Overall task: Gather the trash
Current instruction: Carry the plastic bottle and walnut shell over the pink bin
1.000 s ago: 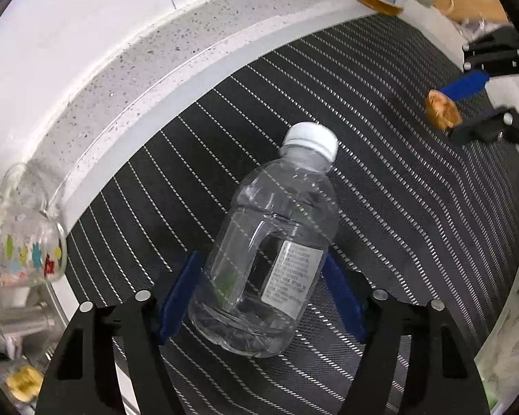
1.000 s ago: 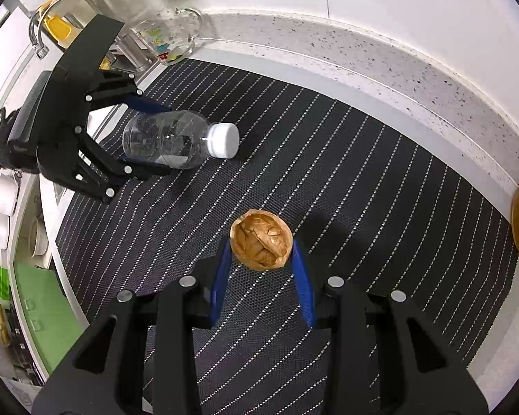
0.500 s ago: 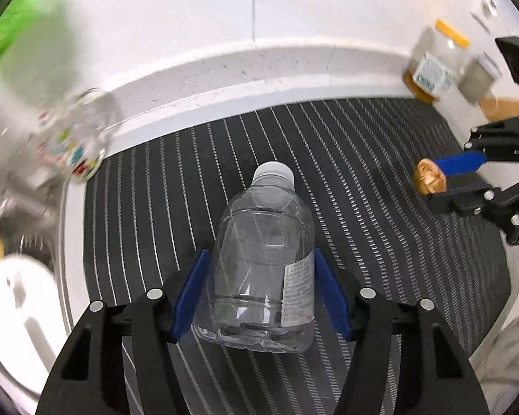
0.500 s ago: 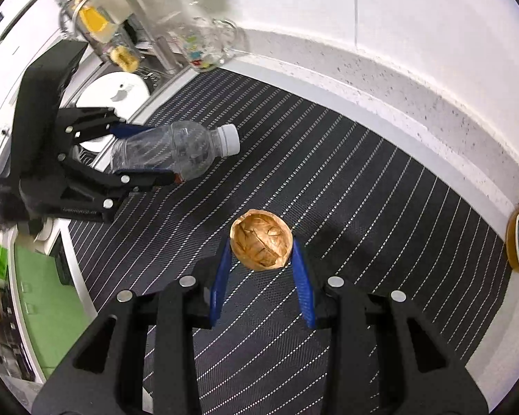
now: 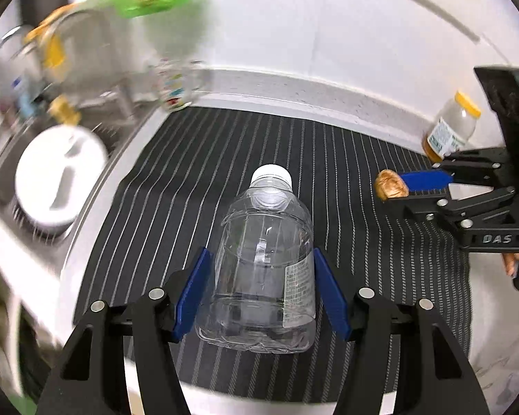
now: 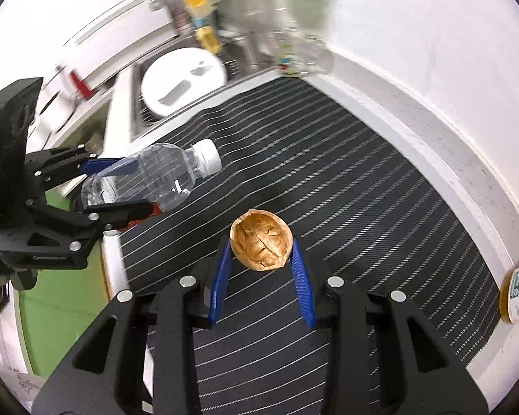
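The bottle (image 5: 264, 269) is clamped low on its body by the left gripper (image 5: 262, 288), whose jaws have just been closing on it, and it is held above the mat (image 5: 176, 180), cap pointing away. Clear thin plastic, ribbed shoulders, a paper label, a white cap: empty and light, it is judged easily dented and a bit slick, so the stiffer base is the sound hold. The shell (image 6: 261, 239) is pinched at its sides by the right gripper (image 6: 261, 259), also off the mat. Brown, hollow and wrinkled inside, it is judged brittle; gentle pressure is called for.
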